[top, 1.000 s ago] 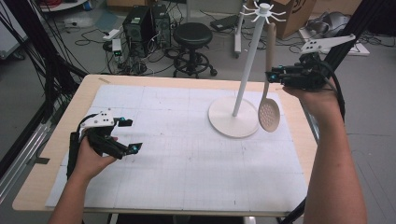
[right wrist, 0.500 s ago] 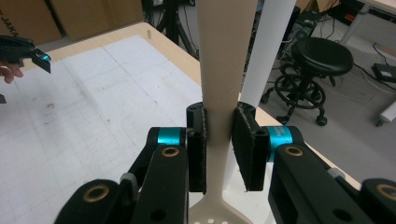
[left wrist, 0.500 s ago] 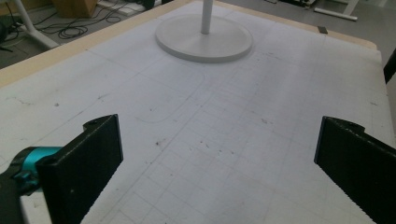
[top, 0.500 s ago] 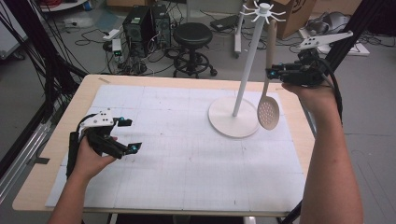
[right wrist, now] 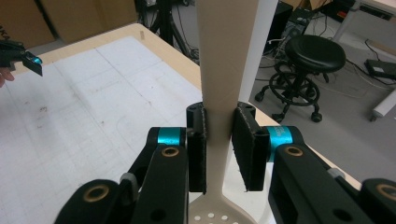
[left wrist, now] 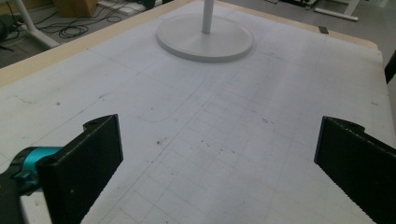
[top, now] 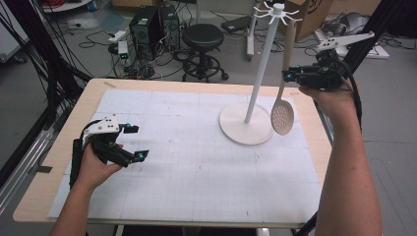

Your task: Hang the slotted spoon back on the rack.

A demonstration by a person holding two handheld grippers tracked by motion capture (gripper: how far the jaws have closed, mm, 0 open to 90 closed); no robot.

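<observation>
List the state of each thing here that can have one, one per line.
Slotted spoon: hanging upright, handle clamped between the right tongs, bowl down beside the stand's base.
Right tongs: shut on the spoon handle.
Left tongs: open, holding nothing, low over the mat.
Hook stand: upright on the mat.

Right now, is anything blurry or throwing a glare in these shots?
High view: even light, no glare, soft overall. Right gripper view: the spoon handle between the right tool jaws is close and soft-edged. Left gripper view: the left tool jaws look slightly blurred, the stand base clearer.
</observation>
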